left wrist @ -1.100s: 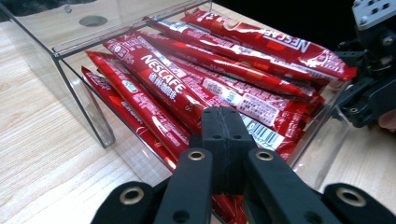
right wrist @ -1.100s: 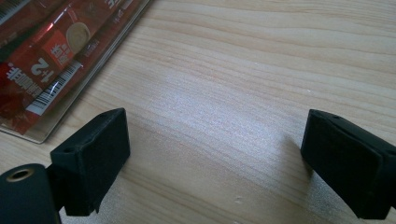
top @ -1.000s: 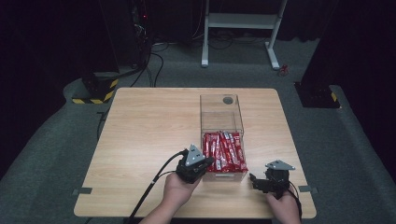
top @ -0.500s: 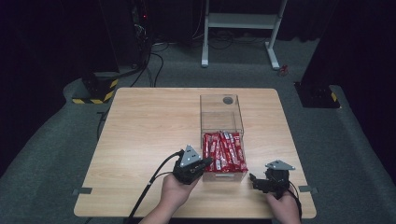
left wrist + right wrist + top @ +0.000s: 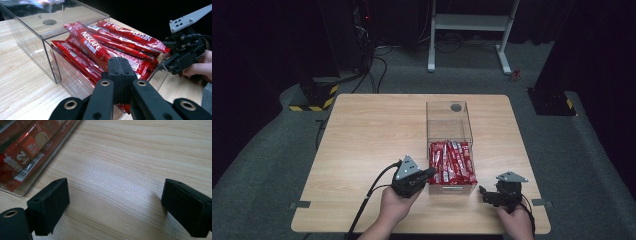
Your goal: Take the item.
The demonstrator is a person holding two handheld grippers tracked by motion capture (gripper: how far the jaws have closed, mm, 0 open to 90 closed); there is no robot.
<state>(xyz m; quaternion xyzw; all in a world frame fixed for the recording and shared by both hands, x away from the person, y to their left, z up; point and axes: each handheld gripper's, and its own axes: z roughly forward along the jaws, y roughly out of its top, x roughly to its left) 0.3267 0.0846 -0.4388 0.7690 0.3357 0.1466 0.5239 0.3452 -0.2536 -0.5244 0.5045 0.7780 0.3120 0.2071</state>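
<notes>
High view overlooks the table (image 5: pixel 362 150); both tool views sit close, sharing red sachets (image 5: pixel 100 47).

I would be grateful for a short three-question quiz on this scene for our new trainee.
1. True or false: the left gripper has its jaws shut with nothing between them.
2. What fills the pulled-out drawer of the clear box? A) red coffee sachets B) blue pens C) white cups
3. Fill in: the right gripper has its jaws open above the bare wooden ____.

Key
1. True: the two black jaws meet in front of the drawer.
2. A: the red sachets lie stacked lengthwise.
3. Table.
</notes>
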